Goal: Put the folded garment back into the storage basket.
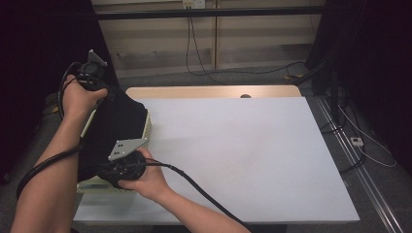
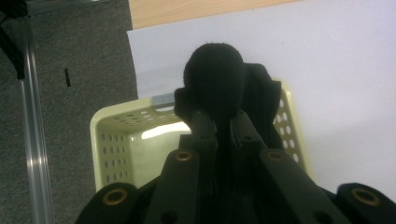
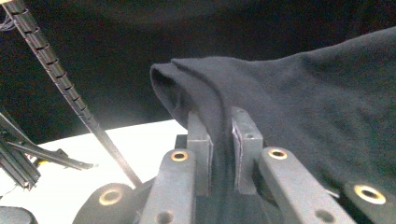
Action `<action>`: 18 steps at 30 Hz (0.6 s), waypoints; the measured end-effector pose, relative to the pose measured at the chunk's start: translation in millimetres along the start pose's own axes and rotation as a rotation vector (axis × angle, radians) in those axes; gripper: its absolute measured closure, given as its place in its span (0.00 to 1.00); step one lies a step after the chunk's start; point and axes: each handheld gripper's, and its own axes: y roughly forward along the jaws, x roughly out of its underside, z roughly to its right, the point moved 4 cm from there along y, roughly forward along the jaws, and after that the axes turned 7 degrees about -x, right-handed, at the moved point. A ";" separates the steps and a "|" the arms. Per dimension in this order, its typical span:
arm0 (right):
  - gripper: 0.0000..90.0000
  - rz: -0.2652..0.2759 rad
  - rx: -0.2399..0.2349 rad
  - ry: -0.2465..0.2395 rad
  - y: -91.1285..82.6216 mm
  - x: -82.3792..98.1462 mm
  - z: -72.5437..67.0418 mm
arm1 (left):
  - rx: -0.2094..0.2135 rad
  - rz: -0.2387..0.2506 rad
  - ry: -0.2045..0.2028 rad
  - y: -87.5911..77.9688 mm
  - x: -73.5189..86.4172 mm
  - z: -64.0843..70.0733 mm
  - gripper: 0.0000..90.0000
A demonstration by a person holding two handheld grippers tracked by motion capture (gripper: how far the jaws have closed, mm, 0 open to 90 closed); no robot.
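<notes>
A black garment (image 1: pixel 116 124) hangs bunched over a pale yellow perforated basket (image 1: pixel 147 127) at the left edge of the white table (image 1: pixel 243 155). In the left gripper view my left gripper (image 2: pixel 222 128) is shut on a rounded fold of the garment (image 2: pixel 215 70), above the basket (image 2: pixel 105 123). In the right gripper view my right gripper (image 3: pixel 223 128) pinches another edge of the cloth (image 3: pixel 303 102) between its pads. From above, the left hand (image 1: pixel 80 97) holds the garment's far end and the right hand (image 1: pixel 145 179) its near end. The fingertips are hidden by cloth there.
A strip of bare wood (image 1: pixel 214 91) runs along the table's far edge. Cables (image 1: pixel 204 68) lie on the grey floor behind it, and an aluminium rail (image 1: pixel 354 160) with more cables runs along the right. Dark curtains stand at both sides.
</notes>
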 end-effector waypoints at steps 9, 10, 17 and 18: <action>0.89 -0.022 -0.002 0.017 7.6 4.0 6.6 | -0.002 0.001 0.002 8.7 2.9 -6.4 0.92; 0.89 -0.020 -0.004 0.020 9.2 4.4 7.1 | -0.005 0.002 0.002 9.8 3.2 -7.1 0.92; 0.67 -0.037 0.000 0.001 25.4 2.8 13.1 | -0.030 0.084 -0.004 25.0 7.3 -18.1 0.59; 0.53 -0.033 0.011 0.001 28.6 1.1 13.3 | -0.032 0.101 0.002 27.0 8.7 -19.9 0.51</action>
